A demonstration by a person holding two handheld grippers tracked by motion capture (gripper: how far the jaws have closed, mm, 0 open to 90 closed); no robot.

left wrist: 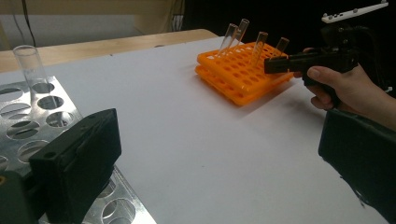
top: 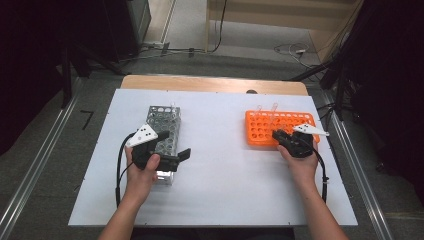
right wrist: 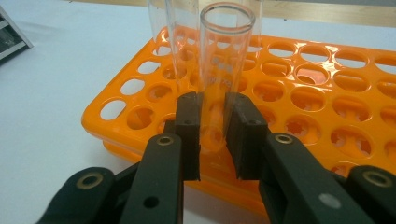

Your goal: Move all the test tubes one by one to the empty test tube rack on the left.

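An orange tube rack (top: pixel 280 125) lies at the right of the white board. My right gripper (right wrist: pixel 212 128) is at its near edge, shut on a clear glass test tube (right wrist: pixel 220 74) that stands upright in a front-row hole of the orange rack (right wrist: pixel 308 98). Other glass tubes (left wrist: pixel 240 32) lean in the far holes. My right gripper (top: pixel 286 137) and its hand (top: pixel 302 165) reach in from below. My left gripper (top: pixel 174 145) hovers by the metal rack (top: pixel 165 125), open and holding nothing. One clear tube (left wrist: pixel 30 65) stands in the metal rack (left wrist: pixel 28 121).
The white board (top: pixel 220 175) covers a wooden table whose far edge (top: pixel 210 82) shows beyond it. Bare board lies between the two racks. Cables (top: pixel 295 50) run over the floor behind, and metal rails (top: pixel 35 165) flank the table.
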